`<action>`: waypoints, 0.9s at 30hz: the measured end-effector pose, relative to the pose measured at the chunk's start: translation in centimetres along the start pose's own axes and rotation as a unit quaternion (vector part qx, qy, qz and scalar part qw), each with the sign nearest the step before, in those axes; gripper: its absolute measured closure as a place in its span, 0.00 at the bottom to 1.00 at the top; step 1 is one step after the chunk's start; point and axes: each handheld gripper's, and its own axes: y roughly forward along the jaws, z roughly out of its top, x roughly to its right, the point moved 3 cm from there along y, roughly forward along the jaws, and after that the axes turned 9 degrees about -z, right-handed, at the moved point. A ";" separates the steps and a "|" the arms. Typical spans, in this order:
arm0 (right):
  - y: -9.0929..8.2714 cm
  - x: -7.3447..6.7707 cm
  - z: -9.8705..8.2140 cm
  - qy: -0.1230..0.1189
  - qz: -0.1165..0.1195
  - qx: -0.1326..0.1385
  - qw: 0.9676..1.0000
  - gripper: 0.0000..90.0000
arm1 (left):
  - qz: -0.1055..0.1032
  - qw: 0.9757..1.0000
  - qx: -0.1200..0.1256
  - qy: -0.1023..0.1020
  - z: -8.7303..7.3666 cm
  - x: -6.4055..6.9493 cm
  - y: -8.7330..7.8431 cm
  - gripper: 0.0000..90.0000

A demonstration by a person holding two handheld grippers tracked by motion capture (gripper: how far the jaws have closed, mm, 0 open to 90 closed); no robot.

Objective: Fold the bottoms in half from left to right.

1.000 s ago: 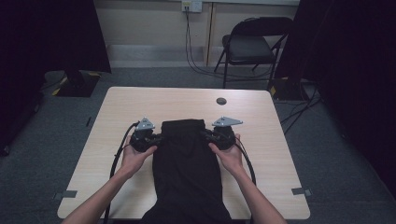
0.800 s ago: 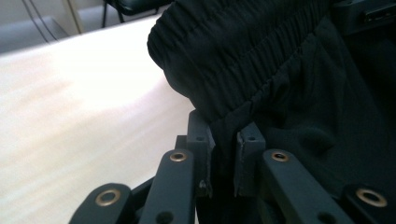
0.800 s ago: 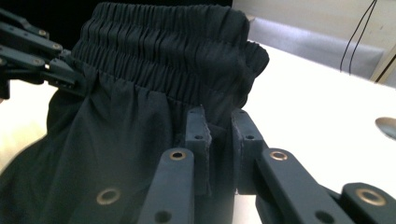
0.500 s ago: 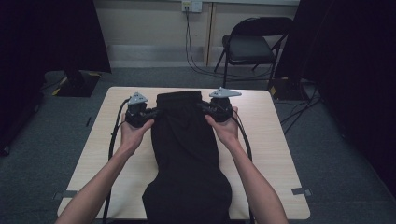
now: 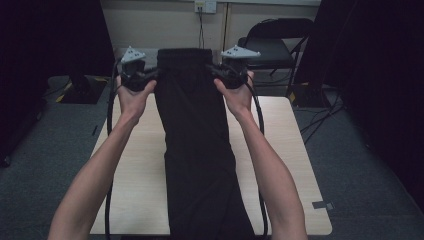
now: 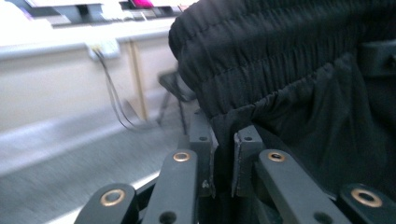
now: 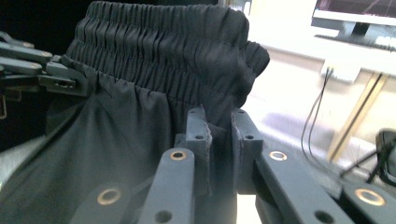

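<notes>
**High view: black trousers hanging by the waistband between two grippers**

High view is showing the trousers (image 5: 200, 150) hanging in the air above the table (image 5: 290, 165), held up by their elastic waistband. The left gripper (image 5: 152, 75) is pinching the waistband's left end, and the right gripper (image 5: 216, 71) is pinching its right end. Both are sitting level with each other, well above the table's far edge, with the waistband stretching flat between them. The fabric is falling in one long dark strip from the waistband down across the middle of the table, and it is running past the table's near edge and out of the picture's bottom. The person's left hand (image 5: 131, 97) and right hand (image 5: 239, 95) are wrapping the gripper bodies, forearms reaching up over the table from its near side. A cable (image 5: 109, 200) is trailing from the left gripper down along the table's left part.

Left gripper view is showing its jaws nearly together, with a fold of black cloth (image 6: 303, 93) clamped just under the gathered elastic. Right gripper view is showing the same: jaws narrow, pressing on a tuck of the trousers (image 7: 154, 93) below the ruffled band, with the left gripper (image 7: 70, 79) biting the cloth at the far end.

Behind the table, a folding chair (image 5: 280, 45) is standing by the wall.
</notes>
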 end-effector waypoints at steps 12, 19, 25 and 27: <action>-5.0 -1.3 -6.9 0.016 0.076 -0.049 0.996 0.89 | -0.083 0.995 -0.055 0.012 -7.7 5.4 -3.5 0.91; -10.6 -4.0 -11.2 -0.003 0.105 -0.080 0.991 0.89 | -0.136 0.987 -0.084 -0.021 -14.2 9.8 -7.0 0.91; -13.7 -6.0 -16.5 0.003 0.129 -0.112 0.985 0.89 | -0.168 0.976 -0.131 -0.040 -19.6 12.6 -8.3 0.90; -14.4 -6.5 -18.4 0.006 0.133 -0.130 0.983 0.89 | -0.172 0.973 -0.154 -0.027 -21.4 13.1 -8.3 0.90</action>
